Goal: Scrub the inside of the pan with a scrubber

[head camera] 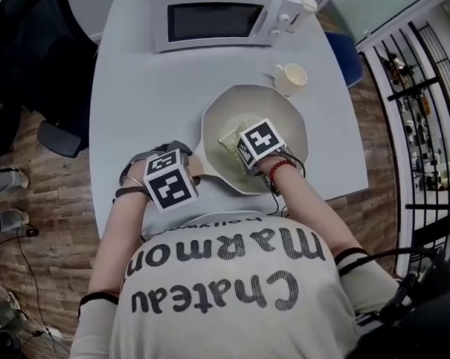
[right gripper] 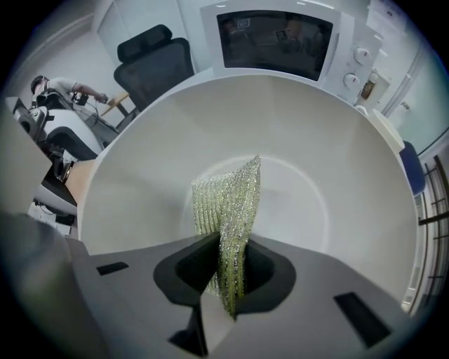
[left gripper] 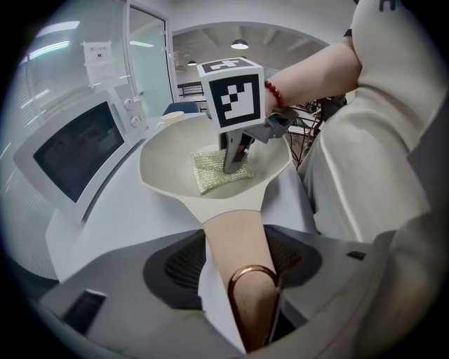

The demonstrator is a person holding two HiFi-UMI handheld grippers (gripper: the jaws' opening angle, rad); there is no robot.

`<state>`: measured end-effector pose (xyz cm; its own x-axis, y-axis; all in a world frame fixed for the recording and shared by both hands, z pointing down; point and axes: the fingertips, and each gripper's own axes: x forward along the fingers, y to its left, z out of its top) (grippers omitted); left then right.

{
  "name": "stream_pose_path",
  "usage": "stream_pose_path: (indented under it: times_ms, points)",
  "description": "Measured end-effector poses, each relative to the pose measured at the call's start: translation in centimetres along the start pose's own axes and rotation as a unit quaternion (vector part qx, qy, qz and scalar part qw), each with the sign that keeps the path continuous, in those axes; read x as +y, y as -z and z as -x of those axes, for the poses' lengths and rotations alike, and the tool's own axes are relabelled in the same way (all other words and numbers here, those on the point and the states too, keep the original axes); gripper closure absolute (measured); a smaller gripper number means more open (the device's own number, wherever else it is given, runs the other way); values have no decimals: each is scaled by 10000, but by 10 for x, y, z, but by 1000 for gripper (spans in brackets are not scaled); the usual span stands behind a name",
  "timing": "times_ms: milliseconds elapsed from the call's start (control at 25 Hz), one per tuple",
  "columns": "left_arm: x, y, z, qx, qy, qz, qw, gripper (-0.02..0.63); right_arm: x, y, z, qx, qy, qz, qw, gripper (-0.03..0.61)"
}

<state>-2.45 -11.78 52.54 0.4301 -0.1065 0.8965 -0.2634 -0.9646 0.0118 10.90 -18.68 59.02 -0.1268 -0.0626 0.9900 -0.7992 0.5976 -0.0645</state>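
Pan hold: right gripper [right gripper: 228, 265] pinched shut on sparkly yellow-green mesh scrubber [right gripper: 228, 203]; left gripper [left gripper: 235, 266] clamped on tan pan handle [left gripper: 233, 235].
The scrubber stands on edge between the right jaws, its far part lying on the floor of the wide cream-coloured pan [right gripper: 337, 175], which sits on a pale grey table [head camera: 146, 89].

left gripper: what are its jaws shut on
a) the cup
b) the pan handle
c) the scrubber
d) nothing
b: the left gripper has its jaws clamped on the pan handle; the scrubber is in the right gripper.
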Motion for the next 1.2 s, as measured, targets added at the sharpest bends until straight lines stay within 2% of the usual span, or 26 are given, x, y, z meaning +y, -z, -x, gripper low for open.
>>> stream_pose_path:
  times_ms: [120, 360, 520, 640, 720, 800, 960, 1200]
  points:
    - [-1, -1, 0, -36, 17, 71, 10000, 350, -16, 19, 5, 333, 233, 18, 9992, 522]
    - [1, 1, -2, 116, -92, 224, 9996, 365, -73, 35, 3, 718, 1163, 537, 9892, 522]
    - [0, 2, -3, 152, -158, 354, 9991, 371, -95, 40, 4, 1089, 1877, 1225, 9685, 522]
    - [1, 2, -3, 122, -180, 504, 9985, 376, -105, 38, 7, 1395, 2308, 1793, 9461, 522]
    - [2, 2, -3, 78, -203, 611, 9979, 380, -111, 39, 12, 1611, 2519, 2056, 9318, 522]
    - [3, 4, -4, 56, -228, 667, 9975, 385, -117, 39, 16, 1725, 2593, 2208, 9243, 522]
    - [3, 6, -4, 49, -236, 732, 9970, 387, -134, 29, 30, 1602, 2741, 2250, 9212, 522]
    - [-2, 11, -7, 31, -243, 745, 9969, 394, -147, 22, 53, 1357, 2909, 2110, 9233, 522]
